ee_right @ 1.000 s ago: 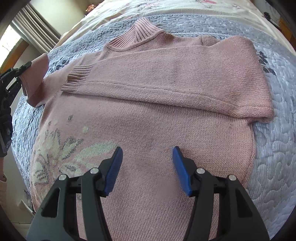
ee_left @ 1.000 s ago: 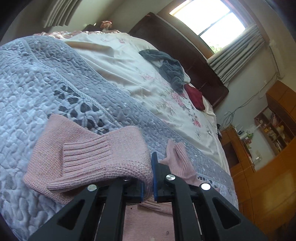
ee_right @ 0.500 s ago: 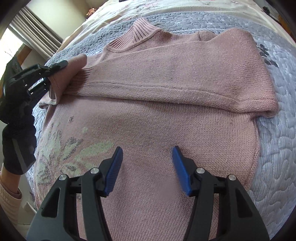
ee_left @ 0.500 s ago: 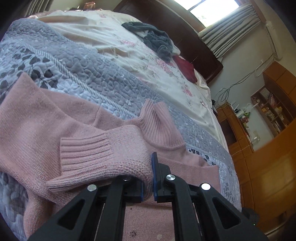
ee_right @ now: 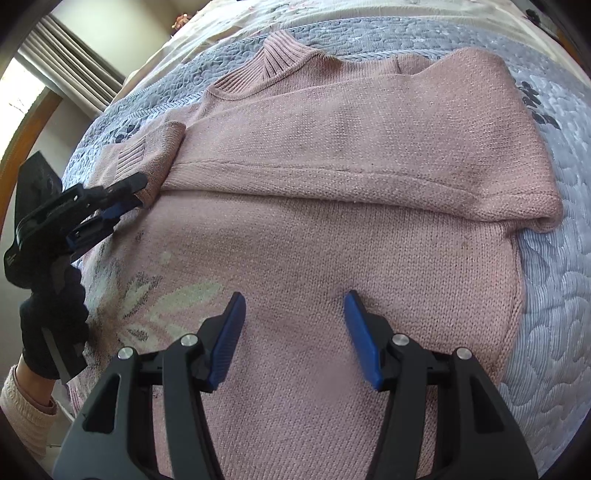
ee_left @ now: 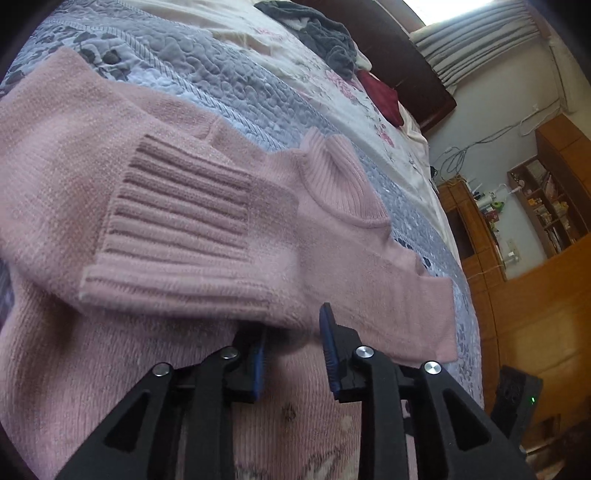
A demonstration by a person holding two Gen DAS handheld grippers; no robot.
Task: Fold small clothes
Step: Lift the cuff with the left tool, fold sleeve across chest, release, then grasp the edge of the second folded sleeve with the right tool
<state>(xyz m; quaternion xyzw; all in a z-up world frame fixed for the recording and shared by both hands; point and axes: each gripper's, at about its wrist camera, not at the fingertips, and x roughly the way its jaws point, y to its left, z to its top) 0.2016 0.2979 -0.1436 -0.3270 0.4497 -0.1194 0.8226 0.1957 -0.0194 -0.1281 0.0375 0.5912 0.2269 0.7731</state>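
A pink knit sweater (ee_right: 332, 258) lies flat on the bed with a pale flower pattern on its front. Its one sleeve (ee_right: 369, 147) is folded across the chest. The other sleeve's ribbed cuff (ee_left: 177, 229) rests on the chest below the ribbed collar (ee_left: 332, 184). My left gripper (ee_left: 292, 325) stands open right at that cuff's edge, and the knit covers the tip of one finger. From the right wrist view, the left gripper (ee_right: 122, 199) sits at the cuff (ee_right: 147, 158). My right gripper (ee_right: 294, 295) hovers open above the sweater's lower front, holding nothing.
A grey quilted bedspread (ee_right: 554, 295) lies under the sweater. Grey clothes (ee_left: 325, 33) and a dark red garment (ee_left: 380, 96) lie near the headboard. Wooden cabinets (ee_left: 535, 295) stand beside the bed. A dark-gloved hand (ee_right: 48, 325) holds the left gripper.
The left gripper carried the sleeve cuff inward over the sweater's chest, then opened and let it go. The right gripper stayed open in place.
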